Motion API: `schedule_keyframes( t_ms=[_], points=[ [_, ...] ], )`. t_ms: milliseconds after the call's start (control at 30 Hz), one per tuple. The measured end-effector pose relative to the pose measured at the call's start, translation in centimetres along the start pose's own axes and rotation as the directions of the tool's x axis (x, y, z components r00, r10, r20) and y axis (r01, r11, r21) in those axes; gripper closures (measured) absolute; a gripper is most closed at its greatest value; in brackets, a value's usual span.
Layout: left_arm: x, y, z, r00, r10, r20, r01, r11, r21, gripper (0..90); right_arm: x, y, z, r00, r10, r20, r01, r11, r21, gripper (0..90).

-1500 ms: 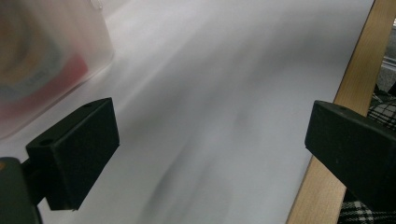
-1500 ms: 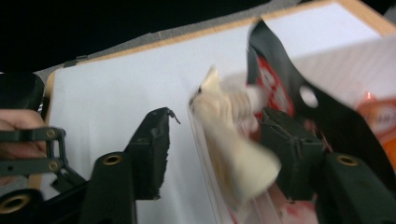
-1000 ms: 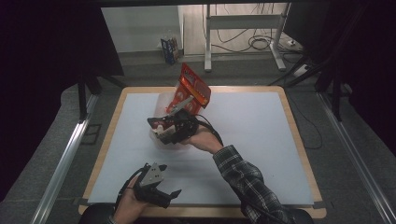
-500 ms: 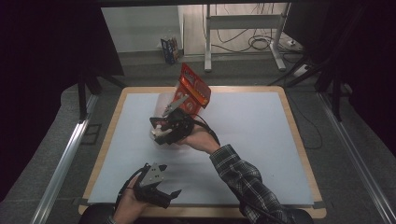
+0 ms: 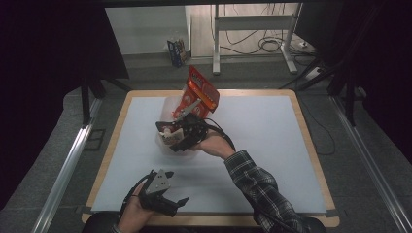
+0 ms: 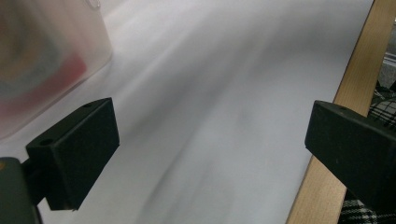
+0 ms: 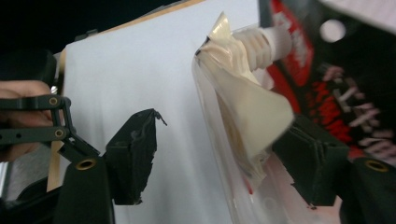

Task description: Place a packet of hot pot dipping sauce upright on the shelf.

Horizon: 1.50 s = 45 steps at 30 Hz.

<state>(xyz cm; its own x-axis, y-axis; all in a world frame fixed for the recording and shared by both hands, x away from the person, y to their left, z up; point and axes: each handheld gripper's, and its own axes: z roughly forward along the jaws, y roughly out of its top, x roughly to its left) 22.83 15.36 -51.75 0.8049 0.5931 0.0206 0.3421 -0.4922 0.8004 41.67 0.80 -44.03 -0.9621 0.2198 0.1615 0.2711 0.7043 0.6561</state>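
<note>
Red snack bag (image 5: 200,93) stands tilted above the right tool (image 5: 180,132), jaws spread; left tool (image 5: 163,201) rests released near the table (image 5: 272,126) edge.

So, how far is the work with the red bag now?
Done: the red bag leans in the clear box, beside a cream pouch. In hand: the right claw is open around the pouch. Left: probably pulling clear; the left claw is open, idle.

One red packet (image 5: 200,93), one clear tub (image 5: 171,116)
</note>
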Motion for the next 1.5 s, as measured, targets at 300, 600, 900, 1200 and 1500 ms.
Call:
schedule_keyframes(
  t_ms=[300, 600, 900, 1200, 1500],
  points=[
    [0.0, 0.0, 0.0, 1.0, -0.001, -0.002, 0.001, 1.0, -0.001, 2.8, 0.2, 1.8, 0.7, 0.9959, -0.039, -0.082, 0.034, 0.998, -0.055, 37.7],
    [0.0, 0.0, -0.1, 1.0, -0.001, -0.003, 0.001, 1.0, -0.002, 2.8, 0.9, 2.9, 1.1, 0.9946, -0.052, -0.089, 0.045, 0.996, -0.082, 35.4],
    [0.0, 0.0, -0.1, 1.0, 0.001, -0.004, -0.001, 1.0, 0.001, 2.7, 0.2, 2.7, 0.6, 0.9992, -0.035, -0.021, 0.035, 0.999, -0.016, 31.0],
    [0.0, 0.0, -0.1, 1.0, 0.002, -0.003, -0.002, 1.0, 0.001, 2.8, -0.4, 3.1, 2.6, 0.9984, 0.005, -0.056, -0.002, 0.999, 0.04, 27.1],
    [0.0, 0.0, -0.2, 1.0, 0.007, -0.004, -0.007, 1.0, 0.001, 2.8, 0.5, 4.1, 2.3, 0.9928, -0.038, -0.113, 0.037, 0.999, -0.019, 31.6]
  ],
)
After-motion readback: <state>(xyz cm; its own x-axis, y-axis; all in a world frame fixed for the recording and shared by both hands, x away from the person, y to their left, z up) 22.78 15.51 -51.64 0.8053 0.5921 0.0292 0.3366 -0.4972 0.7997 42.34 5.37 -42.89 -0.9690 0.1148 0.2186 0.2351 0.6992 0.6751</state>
